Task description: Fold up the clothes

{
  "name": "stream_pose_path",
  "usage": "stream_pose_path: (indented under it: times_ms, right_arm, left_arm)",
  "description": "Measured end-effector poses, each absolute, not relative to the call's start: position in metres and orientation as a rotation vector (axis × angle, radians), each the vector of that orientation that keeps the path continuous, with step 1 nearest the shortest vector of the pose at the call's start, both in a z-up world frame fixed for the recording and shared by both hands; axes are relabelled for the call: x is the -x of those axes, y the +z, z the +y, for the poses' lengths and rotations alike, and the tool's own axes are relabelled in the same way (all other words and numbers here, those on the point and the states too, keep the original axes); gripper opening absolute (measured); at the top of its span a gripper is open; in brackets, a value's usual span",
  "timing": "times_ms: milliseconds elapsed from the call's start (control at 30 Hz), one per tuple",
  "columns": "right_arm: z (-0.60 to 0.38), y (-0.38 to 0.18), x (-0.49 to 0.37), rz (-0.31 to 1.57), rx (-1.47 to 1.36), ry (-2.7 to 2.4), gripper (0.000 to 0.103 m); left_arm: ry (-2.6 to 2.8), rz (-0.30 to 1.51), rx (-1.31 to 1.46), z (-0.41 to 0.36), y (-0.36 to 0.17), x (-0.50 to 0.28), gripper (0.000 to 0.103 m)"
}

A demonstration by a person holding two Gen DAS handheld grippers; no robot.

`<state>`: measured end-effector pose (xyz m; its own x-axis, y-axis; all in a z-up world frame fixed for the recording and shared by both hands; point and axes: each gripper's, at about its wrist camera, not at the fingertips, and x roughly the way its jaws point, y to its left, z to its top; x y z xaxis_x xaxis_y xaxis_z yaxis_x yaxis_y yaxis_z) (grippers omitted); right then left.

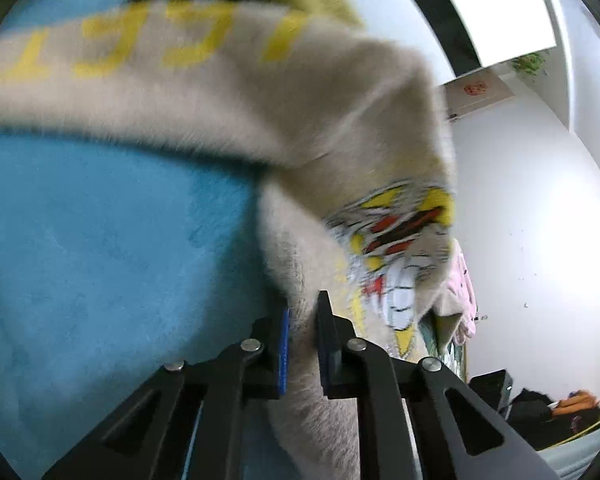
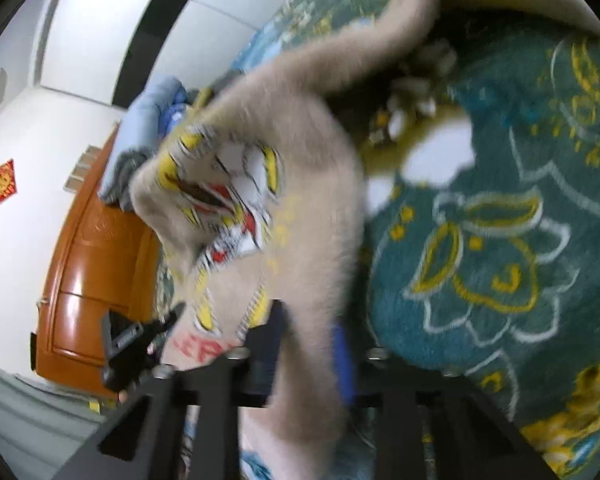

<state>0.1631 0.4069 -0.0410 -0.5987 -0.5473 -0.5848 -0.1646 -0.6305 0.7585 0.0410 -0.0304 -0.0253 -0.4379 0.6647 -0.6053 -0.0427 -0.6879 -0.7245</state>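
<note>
Left wrist view: one beige fuzzy sweater (image 1: 284, 120) with yellow letters and a cartoon print lies over a blue blanket (image 1: 100, 248), and the left gripper (image 1: 302, 320), angled downward, is clamped on a fold of the sweater. Right wrist view: the same sweater (blurred) drapes left of a teal floral blanket (image 2: 500, 240), an orange wooden door (image 2: 92, 272) beyond it; the right gripper (image 2: 312, 340) pinches a fold of the sweater.
</note>
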Motion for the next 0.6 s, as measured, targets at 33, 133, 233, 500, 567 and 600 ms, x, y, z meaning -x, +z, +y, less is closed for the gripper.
stream_pose_path:
  times_ms: [33,133,233,500,567,600]
  right_arm:
    - [0.407,-0.029,-0.164,-1.183,-1.221,-2.336,0.013]
    - [0.405,0.01,-0.171,-1.057,-1.126,-2.388,0.012]
    - [0.406,0.034,-0.184,-0.927,-1.088,-2.433,0.012]
    - [0.415,-0.048,-0.185,-0.96,-1.425,-2.38,0.012]
    - [0.418,-0.055,-0.184,-0.992,-1.435,-2.361,0.012]
    - [0.42,-0.054,-0.183,-0.993,-1.425,-2.356,0.014]
  left_arm:
    - [2.175,-0.853,1.304,-0.03,-0.014,-0.048,0.01]
    - [2.207,-0.725,1.265,-0.033,0.015,-0.072,0.01]
    - [2.273,-0.561,1.279,-0.035,0.025,-0.098,0.01]
    - [2.271,-0.609,1.538,-0.046,-0.041,-0.1,0.011]
    - [2.255,-0.605,1.54,-0.049,-0.038,-0.098,0.011]
    - [2.243,-0.602,1.535,-0.051,-0.034,-0.099,0.012]
